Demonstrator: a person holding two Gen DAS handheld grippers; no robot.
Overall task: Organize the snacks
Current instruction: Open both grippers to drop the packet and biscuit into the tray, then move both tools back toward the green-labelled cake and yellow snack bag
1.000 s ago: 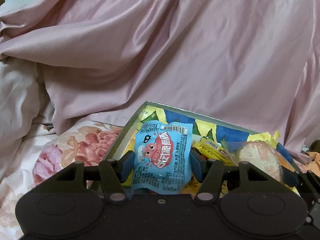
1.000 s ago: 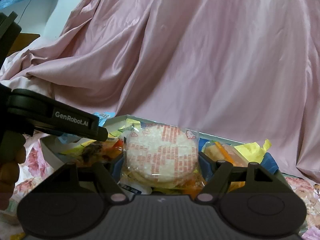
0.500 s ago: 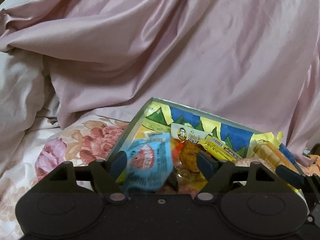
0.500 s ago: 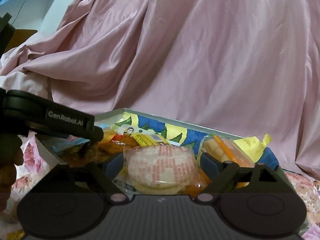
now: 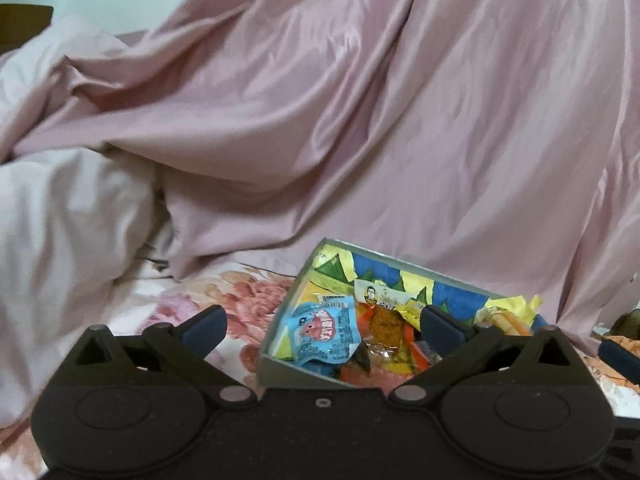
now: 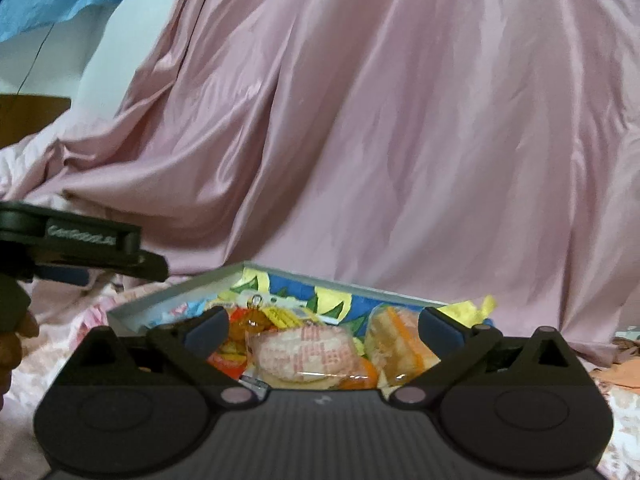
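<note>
A: Both grippers checked? Left gripper (image 5: 322,326) first.

B: Jaws spread wide, just been opening; nothing gripped. Blue snack packet (image 5: 325,334) seen lying in the box (image 5: 280,332) at its left wall, free of the pads.

A: Right gripper (image 6: 320,326)?

B: Same: jaws spread wide, just been opening, nothing clamped. Round cake pkt (image 6: 306,350) seen resting on the other snacks in the box, btwn the fingers but not touched by either pad. Box set on a floral sheet (image 5: 244,300), pink fabric (image 5: 360,120) bunched behind.
</note>
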